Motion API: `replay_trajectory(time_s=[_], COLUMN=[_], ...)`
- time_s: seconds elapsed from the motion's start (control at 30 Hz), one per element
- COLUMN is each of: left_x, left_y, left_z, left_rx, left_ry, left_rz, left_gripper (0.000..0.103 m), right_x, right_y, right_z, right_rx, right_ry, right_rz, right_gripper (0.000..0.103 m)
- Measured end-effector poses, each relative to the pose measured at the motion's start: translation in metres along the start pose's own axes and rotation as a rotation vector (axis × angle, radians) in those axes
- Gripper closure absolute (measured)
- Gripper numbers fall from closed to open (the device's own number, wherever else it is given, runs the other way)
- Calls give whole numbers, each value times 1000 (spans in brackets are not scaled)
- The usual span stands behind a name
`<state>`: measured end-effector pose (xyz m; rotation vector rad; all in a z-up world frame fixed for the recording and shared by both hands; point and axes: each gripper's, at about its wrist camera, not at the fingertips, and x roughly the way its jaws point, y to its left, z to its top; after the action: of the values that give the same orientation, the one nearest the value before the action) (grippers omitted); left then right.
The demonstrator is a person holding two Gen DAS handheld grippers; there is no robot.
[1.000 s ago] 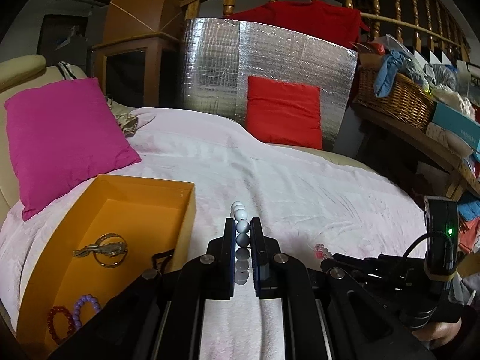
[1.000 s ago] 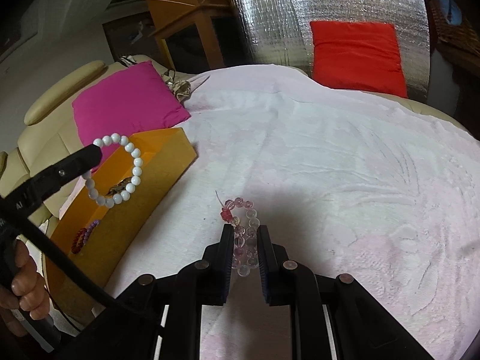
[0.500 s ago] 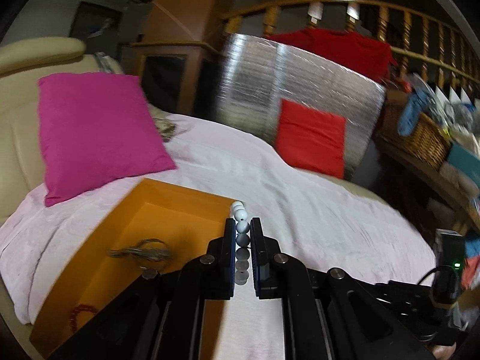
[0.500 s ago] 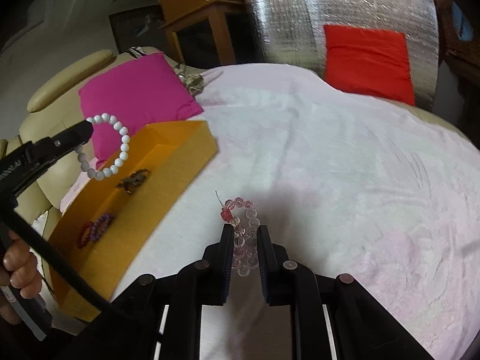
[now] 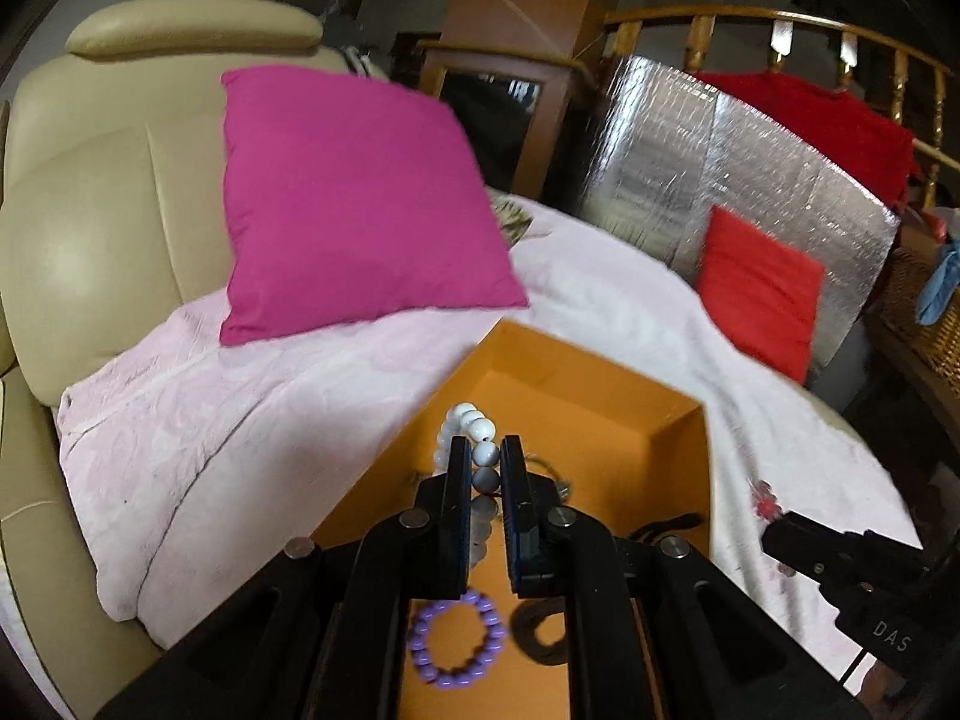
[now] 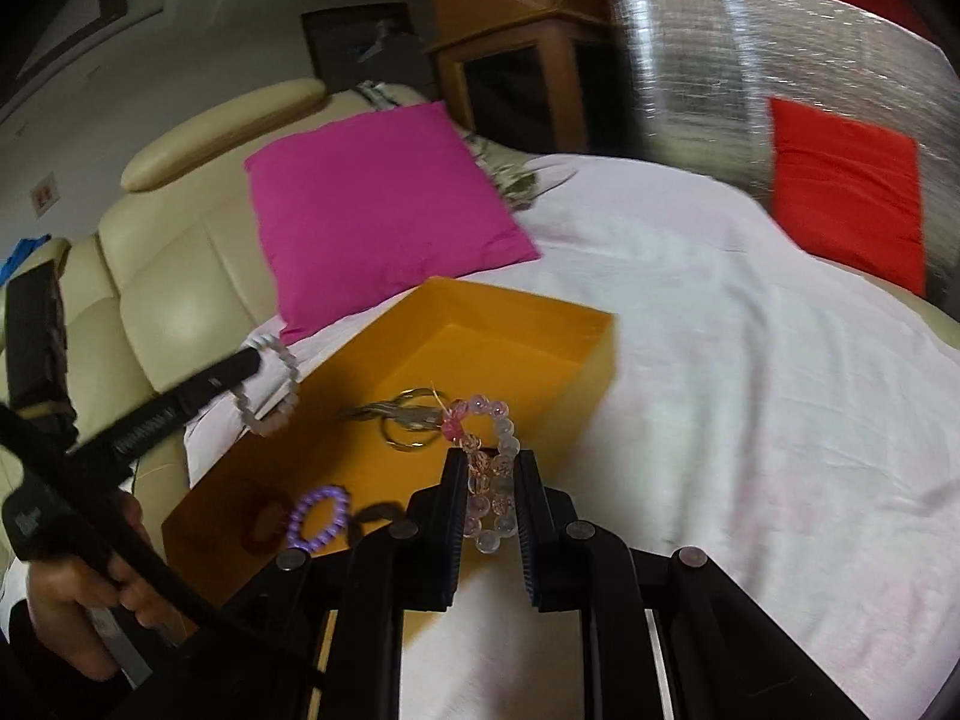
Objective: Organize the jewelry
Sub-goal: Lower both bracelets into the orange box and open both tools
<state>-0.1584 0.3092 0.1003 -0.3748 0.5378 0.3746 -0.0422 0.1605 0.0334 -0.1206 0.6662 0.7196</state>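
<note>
Sheet [image 6: 750,360]: pale pink, spread under everything.
Pillow [image 5: 354,204]: magenta, at 11 o'clock of the box.
Box [image 5: 678,450]: orange, open, on the sheet; holds a purple bracelet [image 5: 457,639] and a key ring [image 6: 408,420].
Left gripper [image 5: 485,456]: pinching a white bracelet [image 5: 474,426] above the box.
Right gripper [image 6: 492,468]: pinching a pink bracelet [image 6: 489,450] at the box's 3 o'clock edge.

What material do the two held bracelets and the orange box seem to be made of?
White bracelet in the left gripper: opaque glossy beads, perhaps stone or plastic. Pink bracelet in the right gripper: see-through beads, likely glass or acrylic. Orange box: matte, thin straight walls, probably cardboard.
</note>
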Motion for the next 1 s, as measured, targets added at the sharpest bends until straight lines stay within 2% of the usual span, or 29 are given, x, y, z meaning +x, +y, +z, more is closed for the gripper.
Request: replay_trajectory(time_s=[0.2, 0.43, 1.0], left_x=[12, 19, 40], left_y=[-1, -4, -1], left_z=[-5, -8, -16], left_rx=[30, 52, 55], left_ry=[45, 88, 190], left_rz=[23, 36, 98], left_gripper=[93, 93, 93], right_x=[34, 61, 87], right_y=[21, 19, 15], right_z=[-2, -4, -4], right_rx=[-26, -18, 20], right_ry=[54, 89, 108], right_rz=[20, 17, 20], right_gripper=[86, 86, 86])
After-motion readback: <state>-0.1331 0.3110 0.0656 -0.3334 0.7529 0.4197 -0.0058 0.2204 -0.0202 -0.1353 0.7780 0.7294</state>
